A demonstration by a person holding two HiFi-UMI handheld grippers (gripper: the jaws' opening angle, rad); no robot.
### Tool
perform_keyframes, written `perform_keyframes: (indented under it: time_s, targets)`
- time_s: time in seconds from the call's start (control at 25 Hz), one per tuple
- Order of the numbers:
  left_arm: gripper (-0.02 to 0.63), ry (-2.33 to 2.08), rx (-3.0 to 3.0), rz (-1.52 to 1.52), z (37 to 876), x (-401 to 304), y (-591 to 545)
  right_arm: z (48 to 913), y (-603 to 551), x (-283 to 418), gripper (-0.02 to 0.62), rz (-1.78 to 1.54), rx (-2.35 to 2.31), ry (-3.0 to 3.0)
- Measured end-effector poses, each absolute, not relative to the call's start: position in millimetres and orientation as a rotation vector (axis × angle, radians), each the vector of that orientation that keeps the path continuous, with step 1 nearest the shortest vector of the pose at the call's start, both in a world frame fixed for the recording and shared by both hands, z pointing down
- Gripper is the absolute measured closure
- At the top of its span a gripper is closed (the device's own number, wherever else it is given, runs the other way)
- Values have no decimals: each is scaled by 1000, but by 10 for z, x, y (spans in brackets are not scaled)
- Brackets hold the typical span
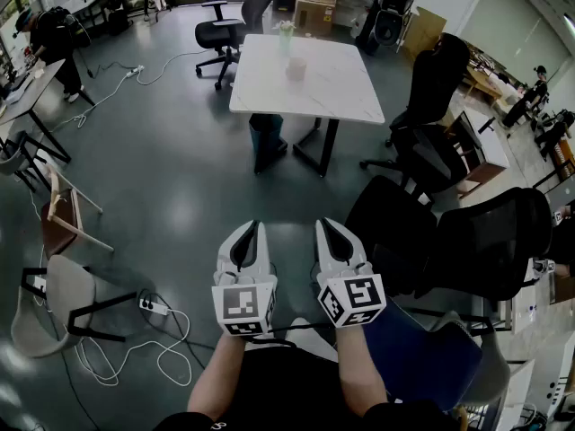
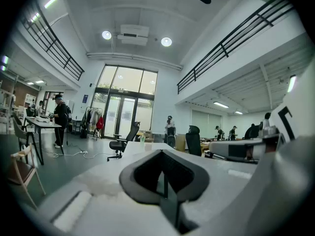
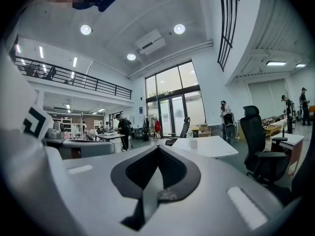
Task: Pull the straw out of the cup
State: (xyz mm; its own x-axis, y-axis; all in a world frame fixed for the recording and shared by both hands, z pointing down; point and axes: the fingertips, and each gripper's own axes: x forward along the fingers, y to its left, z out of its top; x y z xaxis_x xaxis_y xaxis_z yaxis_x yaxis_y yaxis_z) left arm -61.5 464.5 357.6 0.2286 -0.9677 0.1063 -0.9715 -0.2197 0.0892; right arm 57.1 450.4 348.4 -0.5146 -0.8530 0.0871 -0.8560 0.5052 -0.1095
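Observation:
A white table [image 1: 341,83] stands far ahead across the floor. On it are a pale cup [image 1: 296,68] and, behind it, a taller greenish cup [image 1: 286,34]; no straw can be made out at this distance. The greenish cup [image 2: 142,139] shows small in the left gripper view, and the pale cup [image 3: 193,142] in the right gripper view. Both grippers are held side by side close to the body, pointing at the table. My left gripper [image 1: 255,225] [image 2: 162,152] is shut with nothing in it. My right gripper [image 1: 323,224] [image 3: 157,149] is shut and holds nothing.
Black office chairs [image 1: 422,232] crowd the right side, and another [image 1: 220,32] stands behind the table. At the left are a wooden chair [image 1: 67,214], a grey chair [image 1: 63,303], a power strip with white cables [image 1: 153,308] and a desk with a person [image 1: 54,34].

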Motion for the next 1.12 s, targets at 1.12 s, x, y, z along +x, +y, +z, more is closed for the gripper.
perform_keyframes:
  time_s: [1.12]
  targets:
    - [604, -1960, 2381, -8, 3572, -747, 2583, 3353, 2319, 667, 594, 138, 1634, -2770]
